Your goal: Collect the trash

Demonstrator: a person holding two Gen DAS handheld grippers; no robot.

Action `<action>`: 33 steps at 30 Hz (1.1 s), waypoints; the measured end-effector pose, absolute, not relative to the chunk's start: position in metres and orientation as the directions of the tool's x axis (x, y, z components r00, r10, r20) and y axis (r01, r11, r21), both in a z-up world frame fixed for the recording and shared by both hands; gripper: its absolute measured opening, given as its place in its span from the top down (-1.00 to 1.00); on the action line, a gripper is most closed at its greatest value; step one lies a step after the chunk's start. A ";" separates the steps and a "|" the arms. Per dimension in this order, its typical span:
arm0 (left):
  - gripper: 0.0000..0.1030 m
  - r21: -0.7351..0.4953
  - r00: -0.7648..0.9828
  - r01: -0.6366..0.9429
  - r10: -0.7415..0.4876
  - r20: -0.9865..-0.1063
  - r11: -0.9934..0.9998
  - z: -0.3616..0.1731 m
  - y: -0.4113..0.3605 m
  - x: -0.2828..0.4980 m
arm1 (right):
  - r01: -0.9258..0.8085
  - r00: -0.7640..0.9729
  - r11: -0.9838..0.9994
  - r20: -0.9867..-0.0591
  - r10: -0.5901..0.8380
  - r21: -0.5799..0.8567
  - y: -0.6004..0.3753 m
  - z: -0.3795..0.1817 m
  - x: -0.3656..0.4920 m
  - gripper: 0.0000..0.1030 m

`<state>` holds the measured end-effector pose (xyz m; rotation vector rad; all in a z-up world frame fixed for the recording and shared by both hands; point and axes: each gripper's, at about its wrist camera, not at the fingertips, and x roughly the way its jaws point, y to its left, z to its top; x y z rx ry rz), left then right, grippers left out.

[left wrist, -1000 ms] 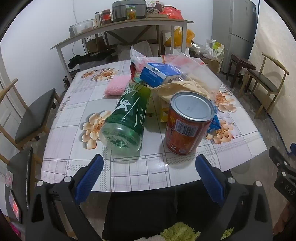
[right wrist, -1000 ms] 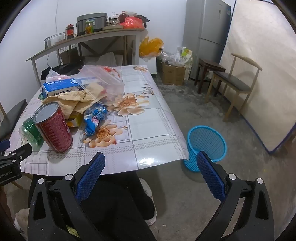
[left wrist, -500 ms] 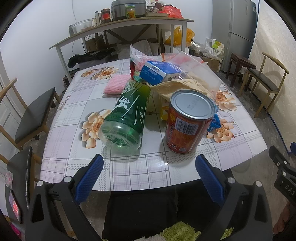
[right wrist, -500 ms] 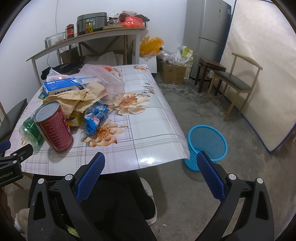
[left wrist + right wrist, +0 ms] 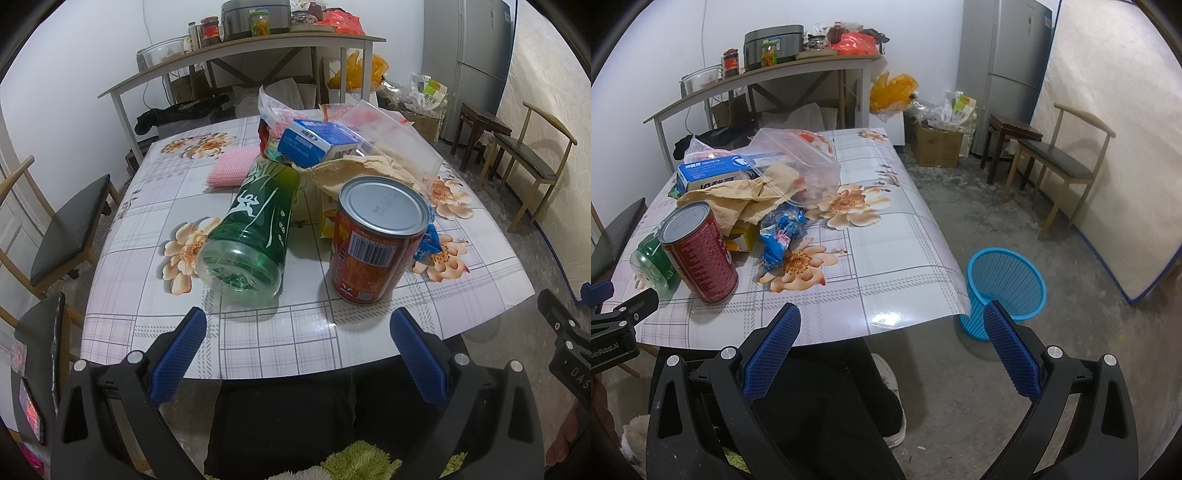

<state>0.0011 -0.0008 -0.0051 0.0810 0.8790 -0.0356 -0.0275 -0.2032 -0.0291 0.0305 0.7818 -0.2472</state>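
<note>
Near the tabletop's (image 5: 258, 343) front edge, a green bottle (image 5: 251, 236) lies on its side, base toward the open, empty left claw (image 5: 295, 354). Just right of it stands a red can (image 5: 376, 240), with a blue wrapper (image 5: 781, 236) beside it and crumpled brown paper (image 5: 738, 203) behind. The right claw (image 5: 892, 354) is spread wide, holding nothing, off the front right corner. A blue basket (image 5: 1004, 291) stands on the floor there.

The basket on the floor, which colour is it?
Light blue mesh basket; right wrist view shows it best.
</note>
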 end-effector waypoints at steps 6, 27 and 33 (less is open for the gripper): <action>-0.89 0.058 0.638 0.065 0.003 -0.770 0.996 -0.006 -0.001 0.001 | 0.232 0.682 0.971 -0.701 -0.208 -0.063 -0.203 -0.029 -0.027 -0.86; -0.89 0.061 0.633 0.064 0.006 -0.774 0.996 -0.009 0.002 0.001 | 0.232 0.681 0.971 -0.703 -0.206 -0.060 -0.201 -0.030 -0.028 -0.86; -0.89 0.061 0.631 0.063 0.008 -0.775 0.996 -0.010 0.006 0.001 | 0.233 0.680 0.971 -0.703 -0.207 -0.060 -0.201 -0.030 -0.028 -0.86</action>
